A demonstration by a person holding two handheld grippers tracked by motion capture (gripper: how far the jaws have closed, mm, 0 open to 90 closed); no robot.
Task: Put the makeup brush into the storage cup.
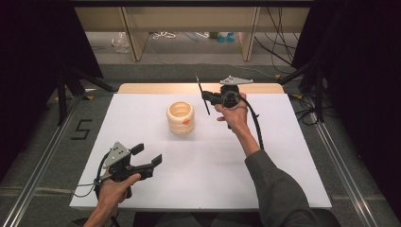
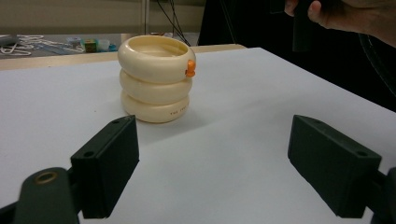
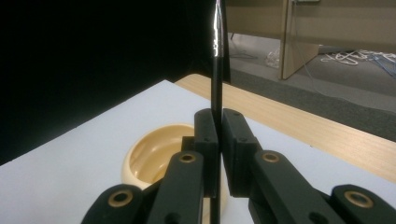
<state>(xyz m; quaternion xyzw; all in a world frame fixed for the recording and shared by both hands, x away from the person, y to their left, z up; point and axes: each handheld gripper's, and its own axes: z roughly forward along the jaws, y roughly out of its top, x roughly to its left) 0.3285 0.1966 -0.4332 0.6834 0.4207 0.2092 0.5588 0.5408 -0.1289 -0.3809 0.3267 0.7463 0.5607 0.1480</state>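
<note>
On the white rectangular table top, a cream plastic pot shaped like three stacked rings, with a small orange tab on its rim, stands upright a little toward ten o'clock from the table's middle. The right gripper hangs above the table at about two o'clock from the pot, near it but not touching, with its jaws pinched tight on a thin black stick that slants up toward eleven o'clock. In the right gripper view the stick rises straight between the closed pads, with the pot's open mouth below and beyond them. The left gripper rests at about seven o'clock from the pot, well apart, its jaws spread wide and holding nothing, pointing toward the pot.
</note>
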